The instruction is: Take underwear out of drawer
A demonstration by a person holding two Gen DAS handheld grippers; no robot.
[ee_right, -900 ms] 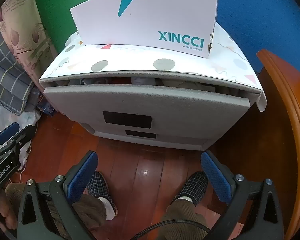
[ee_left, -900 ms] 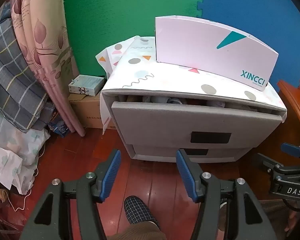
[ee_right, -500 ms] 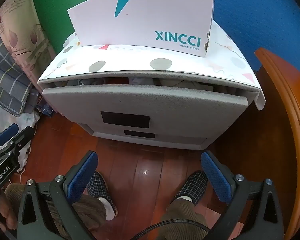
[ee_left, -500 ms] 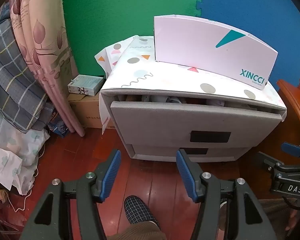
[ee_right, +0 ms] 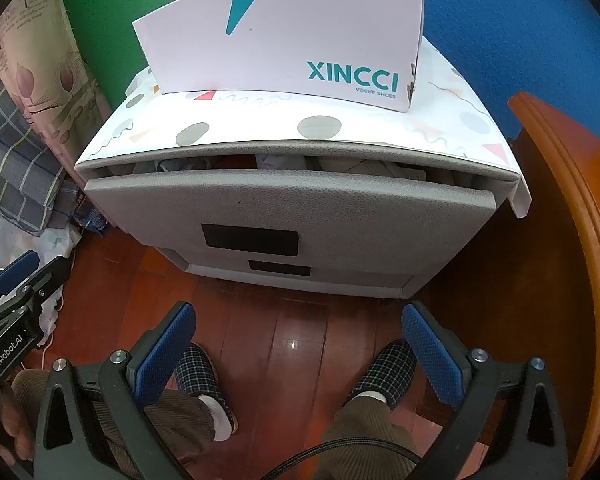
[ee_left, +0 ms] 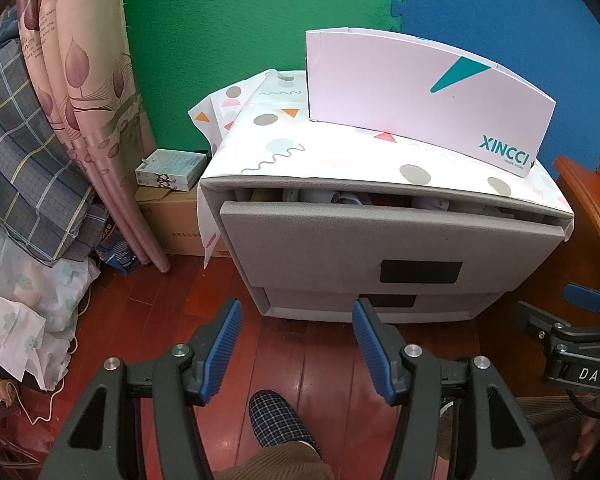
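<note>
A grey drawer unit stands ahead on the red wood floor. Its top drawer (ee_left: 388,240) (ee_right: 288,208) is pulled out a little, and folded pale and dark garments (ee_left: 340,197) (ee_right: 284,162) show in the gap under the top. A lower drawer (ee_left: 380,302) is closed. My left gripper (ee_left: 297,344) is open and empty, low in front of the unit. My right gripper (ee_right: 298,350) is open wider, also empty, in front of the unit. Each gripper shows at the edge of the other's view.
A white XINCCI shoe box (ee_left: 424,96) (ee_right: 284,36) sits on the patterned cover of the unit. Curtains and plaid bedding (ee_left: 32,152) pile at the left. A cardboard box (ee_left: 172,216) stands beside the unit. An orange wooden edge (ee_right: 572,240) is on the right. Slippered feet (ee_right: 200,376) are below.
Both views have shifted slightly, with the drawer unit sitting a little higher in frame. Both grippers stay open and empty, and the drawer gap is unchanged.
</note>
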